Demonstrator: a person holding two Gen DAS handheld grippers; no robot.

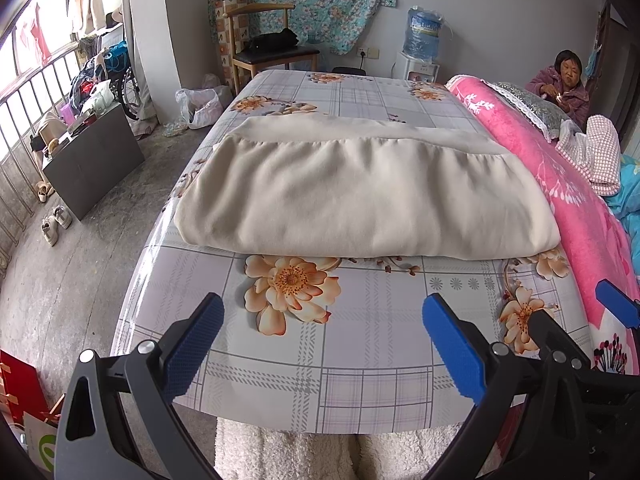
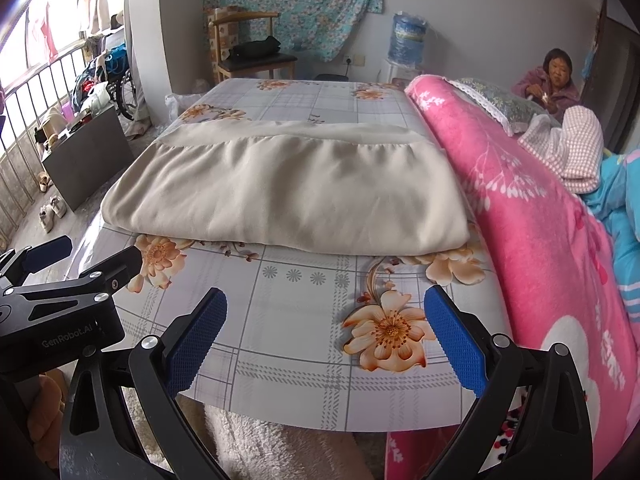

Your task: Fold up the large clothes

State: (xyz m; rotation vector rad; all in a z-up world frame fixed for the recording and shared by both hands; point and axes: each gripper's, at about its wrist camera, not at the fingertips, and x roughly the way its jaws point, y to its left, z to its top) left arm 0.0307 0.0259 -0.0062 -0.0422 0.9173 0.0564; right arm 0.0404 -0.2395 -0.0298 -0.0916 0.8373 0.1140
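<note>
A large cream garment lies folded into a wide rectangle on the flowered plaid bed sheet, its folded edge toward me. My left gripper hovers open over the near end of the bed, well short of the garment, with nothing between its blue pads. My right gripper is open too, beside the left one and just as far from the cloth. The right gripper's blue tip shows at the right edge of the left wrist view; the left gripper shows at the left of the right wrist view.
A rolled pink quilt runs along the bed's right side. A person sits at the far right. A chair, a water dispenser, a dark box and shoes stand on the floor to the left and behind.
</note>
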